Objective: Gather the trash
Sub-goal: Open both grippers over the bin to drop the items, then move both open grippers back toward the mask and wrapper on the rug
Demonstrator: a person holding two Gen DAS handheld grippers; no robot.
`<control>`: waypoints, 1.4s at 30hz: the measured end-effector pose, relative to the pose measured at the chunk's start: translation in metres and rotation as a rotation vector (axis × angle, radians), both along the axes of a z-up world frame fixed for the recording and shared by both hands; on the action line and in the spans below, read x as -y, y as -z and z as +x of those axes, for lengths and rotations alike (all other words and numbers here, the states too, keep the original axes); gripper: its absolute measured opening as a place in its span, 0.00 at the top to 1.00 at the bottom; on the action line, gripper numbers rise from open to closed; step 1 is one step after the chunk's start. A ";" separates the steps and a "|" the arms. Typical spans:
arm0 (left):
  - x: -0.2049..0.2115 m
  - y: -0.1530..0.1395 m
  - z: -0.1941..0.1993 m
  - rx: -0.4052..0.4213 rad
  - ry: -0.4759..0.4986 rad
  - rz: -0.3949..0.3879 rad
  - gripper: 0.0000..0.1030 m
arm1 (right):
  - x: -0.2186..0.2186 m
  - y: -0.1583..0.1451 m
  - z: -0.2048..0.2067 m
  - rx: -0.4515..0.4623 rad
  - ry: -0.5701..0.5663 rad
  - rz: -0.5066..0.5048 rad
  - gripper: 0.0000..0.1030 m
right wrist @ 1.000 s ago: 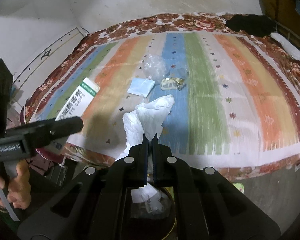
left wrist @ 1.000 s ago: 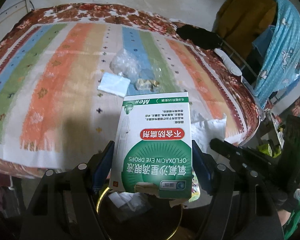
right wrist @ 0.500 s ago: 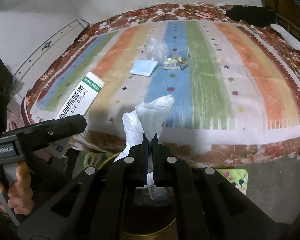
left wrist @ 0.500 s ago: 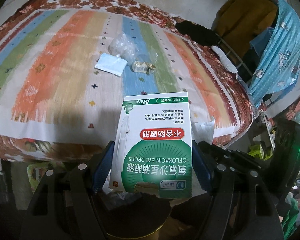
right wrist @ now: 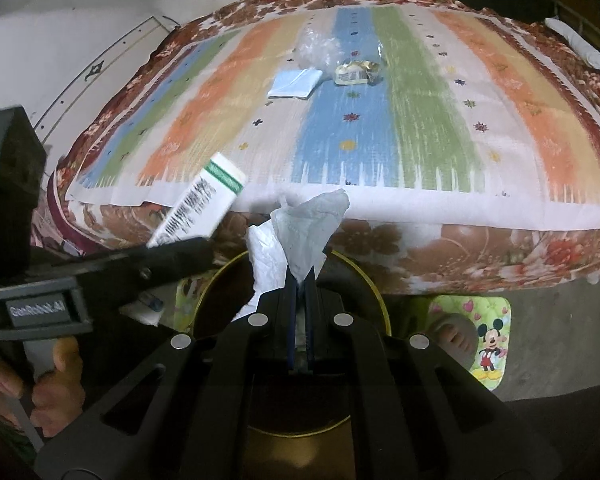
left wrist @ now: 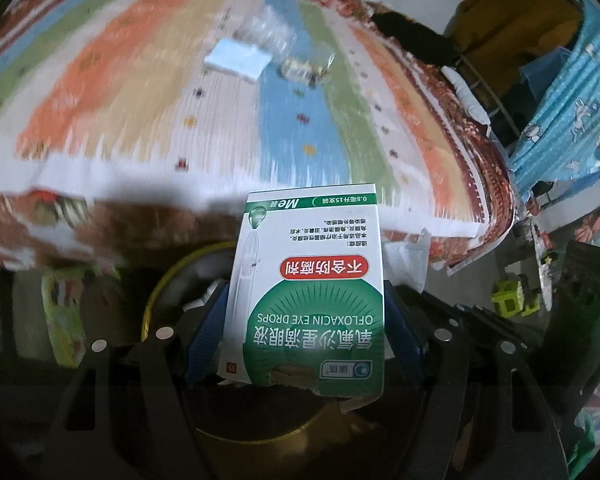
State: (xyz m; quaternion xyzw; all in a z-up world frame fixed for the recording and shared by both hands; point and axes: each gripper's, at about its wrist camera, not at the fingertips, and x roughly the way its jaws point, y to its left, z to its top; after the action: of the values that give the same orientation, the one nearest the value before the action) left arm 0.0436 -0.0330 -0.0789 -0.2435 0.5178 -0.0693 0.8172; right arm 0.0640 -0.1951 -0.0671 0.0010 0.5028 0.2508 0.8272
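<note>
Striped bedding (right wrist: pixel 380 128) in orange, blue and green covers a bed whose floral edge crosses both views. On it, toward 12 o'clock from the grippers, lie a pale blue packet (right wrist: pixel 296 83), a clear plastic bag (right wrist: pixel 318 46) and a crumpled gold wrapper (right wrist: pixel 356 72), close together. The left gripper (left wrist: pixel 306 320) has its fingers (left wrist: pixel 206 332) clamped on the sides of a green-and-white eye drops box (left wrist: pixel 308 292), held above a round gold-rimmed bin (left wrist: pixel 160 292). The right gripper (right wrist: pixel 299 280) has its fingers together, pinching a white tissue (right wrist: pixel 300 232) that stands toward 12 o'clock over the same bin (right wrist: pixel 372 280). At 8 o'clock in the right view, a hand (right wrist: pixel 40 384) grips the left tool's handle.
</note>
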 end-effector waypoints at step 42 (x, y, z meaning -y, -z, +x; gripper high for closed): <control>-0.026 -0.026 0.019 0.039 -0.120 0.239 0.10 | -0.008 -0.010 0.056 -0.034 0.009 -0.029 0.30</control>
State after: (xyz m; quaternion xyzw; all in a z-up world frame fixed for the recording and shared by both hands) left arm 0.0626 -0.0065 -0.0533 -0.1734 0.4909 0.0372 0.8530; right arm 0.1195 -0.1869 -0.0575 -0.0044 0.5205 0.2398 0.8195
